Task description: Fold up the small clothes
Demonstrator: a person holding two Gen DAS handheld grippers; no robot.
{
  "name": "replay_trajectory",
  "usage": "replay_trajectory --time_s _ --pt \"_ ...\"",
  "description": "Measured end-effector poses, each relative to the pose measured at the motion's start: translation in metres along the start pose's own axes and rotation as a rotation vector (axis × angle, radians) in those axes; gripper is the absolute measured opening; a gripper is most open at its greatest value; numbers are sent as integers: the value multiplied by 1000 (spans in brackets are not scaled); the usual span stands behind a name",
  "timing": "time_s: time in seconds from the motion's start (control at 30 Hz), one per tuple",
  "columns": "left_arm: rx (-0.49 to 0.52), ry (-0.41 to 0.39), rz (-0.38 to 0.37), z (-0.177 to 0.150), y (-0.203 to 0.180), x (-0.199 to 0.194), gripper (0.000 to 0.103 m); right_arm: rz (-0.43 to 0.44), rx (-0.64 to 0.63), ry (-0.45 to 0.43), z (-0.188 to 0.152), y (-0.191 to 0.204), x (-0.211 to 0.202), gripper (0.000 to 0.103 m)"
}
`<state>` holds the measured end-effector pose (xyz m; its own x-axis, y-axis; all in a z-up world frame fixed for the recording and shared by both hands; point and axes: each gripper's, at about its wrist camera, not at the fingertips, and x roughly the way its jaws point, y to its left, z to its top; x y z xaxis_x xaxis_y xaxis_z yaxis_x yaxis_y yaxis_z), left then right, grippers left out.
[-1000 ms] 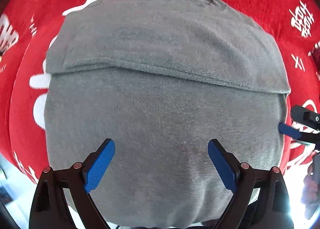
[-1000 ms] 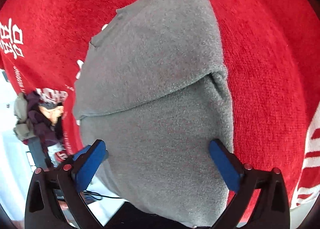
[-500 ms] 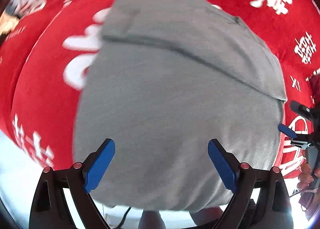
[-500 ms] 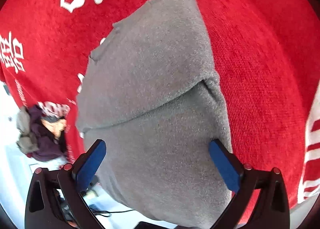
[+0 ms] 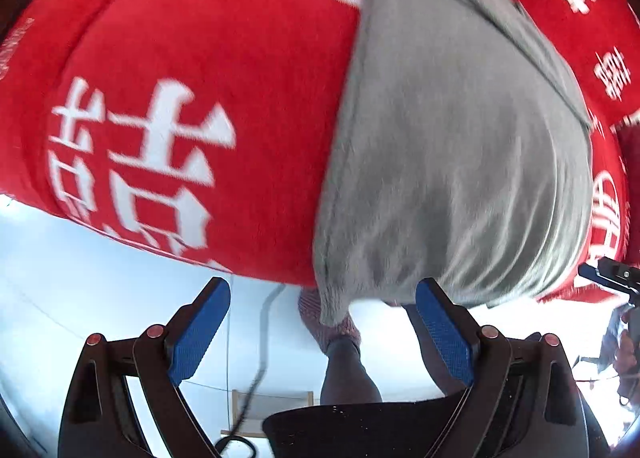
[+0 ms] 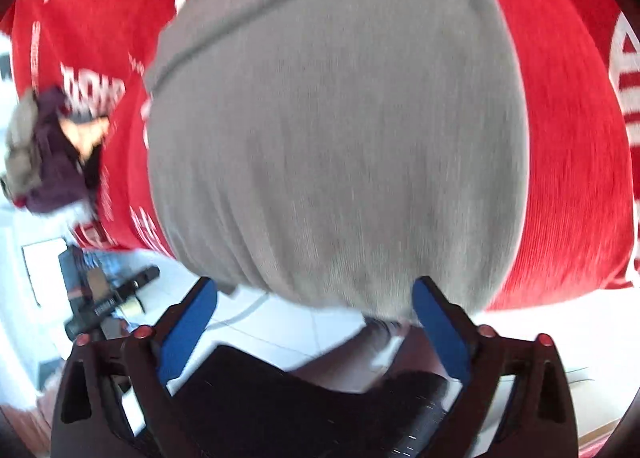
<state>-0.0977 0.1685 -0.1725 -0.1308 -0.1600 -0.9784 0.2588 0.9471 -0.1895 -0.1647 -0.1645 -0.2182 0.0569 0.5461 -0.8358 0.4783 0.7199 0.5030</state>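
While both claws stay apart, left claw [image 5: 322,332] has swung off the grey garment [image 5: 460,146].

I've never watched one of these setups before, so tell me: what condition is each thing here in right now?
Gray garment: partly folded, top layer doubled over, near edge hanging off the table.
Red cloth: spread flat under the garment.
Left gripper: open, holding nothing.
Right gripper: open, holding nothing.
Pile of clothes: bunched up, unfolded.
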Motion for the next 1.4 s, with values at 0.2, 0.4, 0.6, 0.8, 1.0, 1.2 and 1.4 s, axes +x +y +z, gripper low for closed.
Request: replay_trajectory --time_s 0.2,0.4,0.6,0.8,1.0,1.2,1.4 --pt "51 22 -72 -2 -1 34 95 -100 -9 46 -33 -23 16 75" --pt "95 21 -123 7 -2 54 95 -167 -55 114 -46 -66 43 75" --pt "89 29 -181 13 -2 60 95 -119 -118 137 -39 -86 58 75" --pt "125 39 -237 9 -16 61 95 -3 -194 162 -39 -68 69 74" --pt "109 103 -159 10 -9 69 20 57 -84 183 -33 -79 79 21" --pt "114 114 -288 10 -7 55 9 188 -11 146 -44 -78 53 13" --pt "110 53 -410 19 -13 15 9 268 26 76 -53 -69 21 13"
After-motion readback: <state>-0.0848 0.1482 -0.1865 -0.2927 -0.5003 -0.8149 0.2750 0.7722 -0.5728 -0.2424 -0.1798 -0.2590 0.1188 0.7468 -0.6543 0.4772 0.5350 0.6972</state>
